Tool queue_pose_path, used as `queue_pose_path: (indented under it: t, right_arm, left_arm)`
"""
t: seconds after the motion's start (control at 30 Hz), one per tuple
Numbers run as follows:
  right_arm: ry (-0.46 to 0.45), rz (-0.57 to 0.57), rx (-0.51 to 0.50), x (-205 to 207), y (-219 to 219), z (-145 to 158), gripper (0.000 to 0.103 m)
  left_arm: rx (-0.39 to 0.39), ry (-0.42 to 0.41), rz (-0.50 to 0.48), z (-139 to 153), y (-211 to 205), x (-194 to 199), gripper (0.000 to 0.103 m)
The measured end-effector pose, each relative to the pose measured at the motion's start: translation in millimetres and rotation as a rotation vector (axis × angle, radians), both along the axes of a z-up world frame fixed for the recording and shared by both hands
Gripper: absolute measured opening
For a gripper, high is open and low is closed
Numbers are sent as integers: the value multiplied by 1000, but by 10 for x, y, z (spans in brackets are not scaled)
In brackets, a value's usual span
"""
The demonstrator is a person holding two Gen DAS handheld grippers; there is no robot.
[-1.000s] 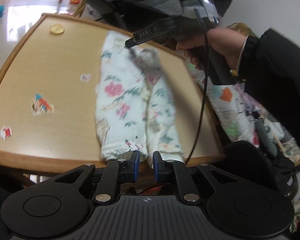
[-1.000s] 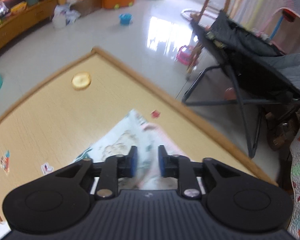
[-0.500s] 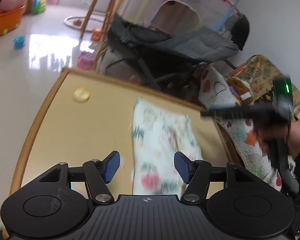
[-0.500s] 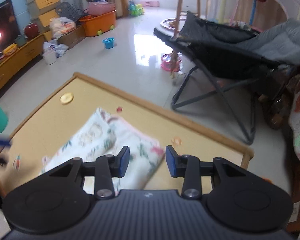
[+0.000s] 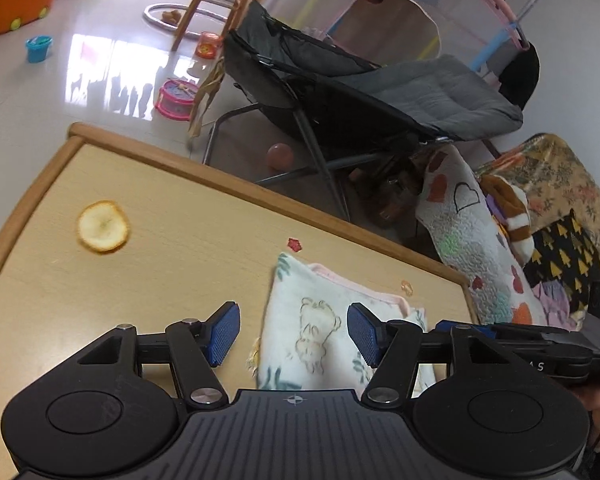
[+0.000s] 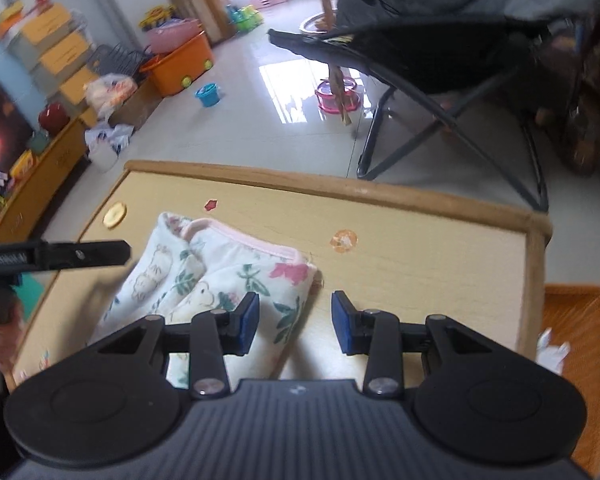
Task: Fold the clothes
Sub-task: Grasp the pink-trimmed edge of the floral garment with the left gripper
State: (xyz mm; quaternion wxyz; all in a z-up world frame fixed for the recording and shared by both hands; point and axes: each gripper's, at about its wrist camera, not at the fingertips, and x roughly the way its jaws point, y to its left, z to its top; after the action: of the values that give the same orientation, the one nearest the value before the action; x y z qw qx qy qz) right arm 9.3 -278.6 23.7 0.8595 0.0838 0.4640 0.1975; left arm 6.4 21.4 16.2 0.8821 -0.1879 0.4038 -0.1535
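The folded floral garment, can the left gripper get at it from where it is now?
Probably yes: the left gripper is open just above the folded floral garment, nothing lies between, and the right gripper sits off to its side.

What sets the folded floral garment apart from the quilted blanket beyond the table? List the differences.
The folded floral garment lies flat on the wooden table; the quilted blanket hangs draped off it, beside the table's edge. The garment shows flowers and bear outlines with pink trim; the blanket shows hearts on stitched padding. Both are white-based printed fabric.
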Motion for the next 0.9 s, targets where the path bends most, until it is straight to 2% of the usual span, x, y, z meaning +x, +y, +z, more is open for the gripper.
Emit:
queue_pose_path:
  t: [0.17, 0.37, 0.43, 0.47, 0.5, 0.53, 0.57, 0.6, 0.7, 0.9]
  right_arm:
    - [-8, 10, -7, 24, 55, -59, 39]
    - [-59, 61, -80, 41, 201, -60, 34]
    - [-71, 76, -101, 36, 248, -59, 29]
    - [-75, 82, -115, 34, 270, -57, 18]
    - [-77, 87, -125, 35, 284, -58, 12]
    - [-77, 91, -127, 38, 289, -58, 10]
    - [-76, 93, -125, 34, 293, -58, 8]
    - [-78, 95, -126, 30, 299, -56, 7]
    - [-108, 104, -159, 7, 338, -24, 6]
    - [-180, 86, -169, 107, 377, 130, 6]
  left_arm:
    - [4, 17, -5, -135, -118, 214, 61]
    - [3, -6, -32, -197, -185, 297, 58]
    - [15, -12, -54, -198, -223, 304, 58]
    - [25, -15, -65, -198, -246, 314, 58]
    - [35, -16, -75, -198, -271, 329, 49]
    - [47, -15, -81, -201, -293, 342, 42]
    - [64, -12, -79, -204, -310, 354, 26]
    - [87, -11, -71, -206, -324, 362, 16]
    - [108, -24, -71, -197, -319, 361, 11]
    - [117, -68, -30, -114, -224, 363, 8]
